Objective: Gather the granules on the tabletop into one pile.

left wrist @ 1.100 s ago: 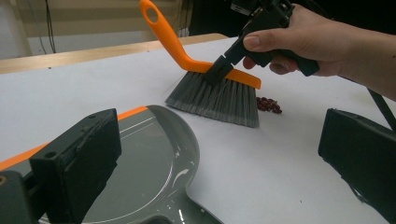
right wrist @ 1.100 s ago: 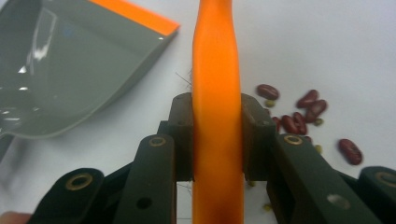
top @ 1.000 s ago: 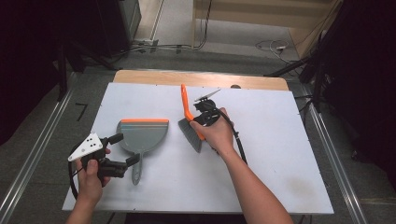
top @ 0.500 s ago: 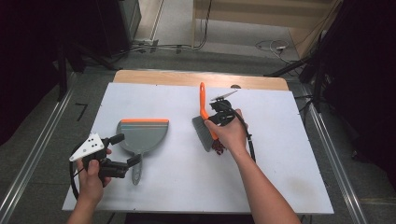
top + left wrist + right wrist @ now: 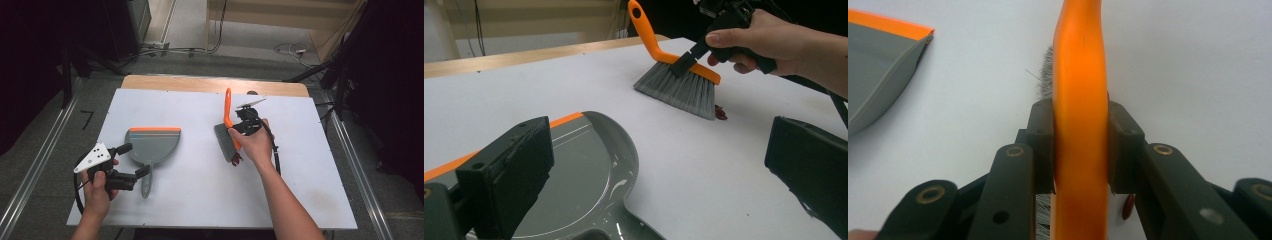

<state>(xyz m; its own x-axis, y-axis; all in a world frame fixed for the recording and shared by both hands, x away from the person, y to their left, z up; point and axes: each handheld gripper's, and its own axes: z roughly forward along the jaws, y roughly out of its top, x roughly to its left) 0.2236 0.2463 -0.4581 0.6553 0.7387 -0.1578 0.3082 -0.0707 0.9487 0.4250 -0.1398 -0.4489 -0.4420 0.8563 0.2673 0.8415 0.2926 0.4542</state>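
High view: my right gripper [image 5: 239, 131] is clamped on the orange-handled brush [image 5: 228, 131], right of centre on the white bench [image 5: 200, 200], bristles down on the sheet, handle pointing toward the far wooden edge [image 5: 200, 84]. The grey dustpan [image 5: 152, 146] lies left of centre, well apart from the brush, orange lip facing away from me. Wide bare sheet between them and along the near and right edges. My left gripper [image 5: 134, 161] sits near the front left corner with its jaws spread either side of the dustpan handle, not pressing it. Around the bench I see grey floor, metal rails [image 5: 40, 165] on both sides, cables at the back, dark surroundings. Left gripper view: both black jaws stand wide, dustpan pan [image 5: 574, 190] below them, bare bench beyond; the brush [image 5: 679, 80] is farther off with a small red scrap [image 5: 721, 114] just beside the bristles. Right gripper view: jaws pinch the orange handle [image 5: 1080, 125] from both sides, the red scrap [image 5: 1128, 206] close under it, dustpan corner [image 5: 883, 60] at upper left, plain white sheet elsewhere.
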